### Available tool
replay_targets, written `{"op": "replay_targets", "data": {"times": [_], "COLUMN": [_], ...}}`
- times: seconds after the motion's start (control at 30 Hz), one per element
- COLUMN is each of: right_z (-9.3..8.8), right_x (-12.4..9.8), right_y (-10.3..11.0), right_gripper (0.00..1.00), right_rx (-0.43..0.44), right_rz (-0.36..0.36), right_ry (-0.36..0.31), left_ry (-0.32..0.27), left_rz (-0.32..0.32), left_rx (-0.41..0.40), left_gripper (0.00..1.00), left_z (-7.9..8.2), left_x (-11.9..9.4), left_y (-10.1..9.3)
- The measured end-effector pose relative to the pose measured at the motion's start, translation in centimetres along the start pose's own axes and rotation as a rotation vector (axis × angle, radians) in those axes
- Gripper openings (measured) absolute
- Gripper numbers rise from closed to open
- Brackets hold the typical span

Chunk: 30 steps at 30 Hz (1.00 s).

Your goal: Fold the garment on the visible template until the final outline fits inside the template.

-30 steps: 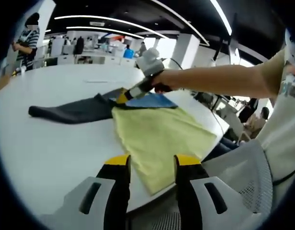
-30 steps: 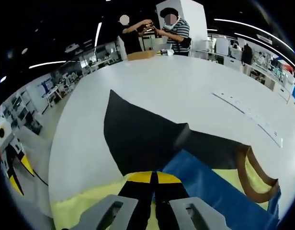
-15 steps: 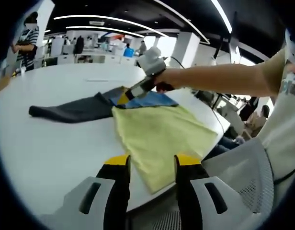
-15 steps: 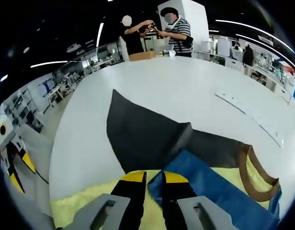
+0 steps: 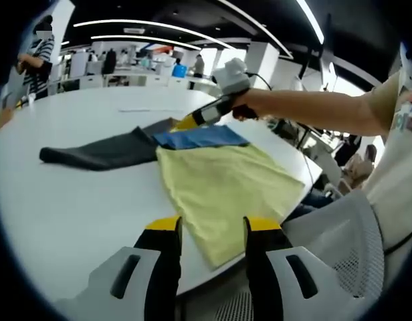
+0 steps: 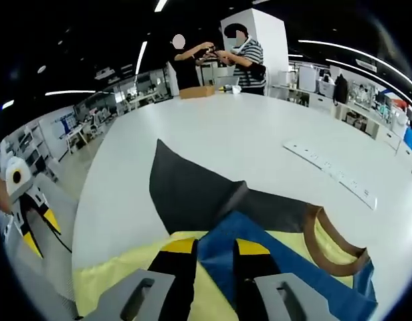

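Over white table (image 5: 72, 194), both hand-held grippers (image 5: 209, 224) (image 6: 209, 246) agape, empty; garment (image 5: 223, 184) edge cut off below.

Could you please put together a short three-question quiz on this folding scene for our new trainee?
1. True or false: the right gripper is lifted above the garment with nothing between its jaws.
2. Which colour is the garment's largest visible panel? A) red B) pale yellow C) white
3. Fill in: in the left gripper view, the dark grey part of the garment stretches away across the white ______.

Key: 1 true; 2 B; 3 table. The left gripper is also open, hovering at the table's near edge.
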State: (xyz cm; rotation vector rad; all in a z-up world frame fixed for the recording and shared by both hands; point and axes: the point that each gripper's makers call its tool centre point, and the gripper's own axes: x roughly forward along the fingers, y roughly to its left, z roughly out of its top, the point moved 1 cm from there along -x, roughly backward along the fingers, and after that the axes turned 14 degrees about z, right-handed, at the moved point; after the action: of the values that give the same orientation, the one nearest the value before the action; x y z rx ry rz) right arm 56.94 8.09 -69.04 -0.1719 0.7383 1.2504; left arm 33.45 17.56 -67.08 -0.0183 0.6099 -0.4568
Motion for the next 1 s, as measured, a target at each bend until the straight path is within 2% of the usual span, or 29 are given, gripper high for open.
{"op": "replay_targets", "data": {"times": [0.67, 1.0], "right_z": [-1.8, -3.8], "right_x": [-5.5, -8.6], "right_y": [0.1, 0.1], "right_gripper": [0.29, 0.32], "right_rx": [-0.016, -0.004], "right_rz": [-0.028, -0.055], "right_ry": [-0.046, -0.053], "left_ry": [0.014, 0.024], "left_rz": [0.010, 0.014], "left_rx": [0.016, 0.028], "left_gripper": [0.34, 0.34], "left_z": [-0.2, -0.4], "left_x": [0.0, 0.1], "left_y": [0.1, 0.0]}}
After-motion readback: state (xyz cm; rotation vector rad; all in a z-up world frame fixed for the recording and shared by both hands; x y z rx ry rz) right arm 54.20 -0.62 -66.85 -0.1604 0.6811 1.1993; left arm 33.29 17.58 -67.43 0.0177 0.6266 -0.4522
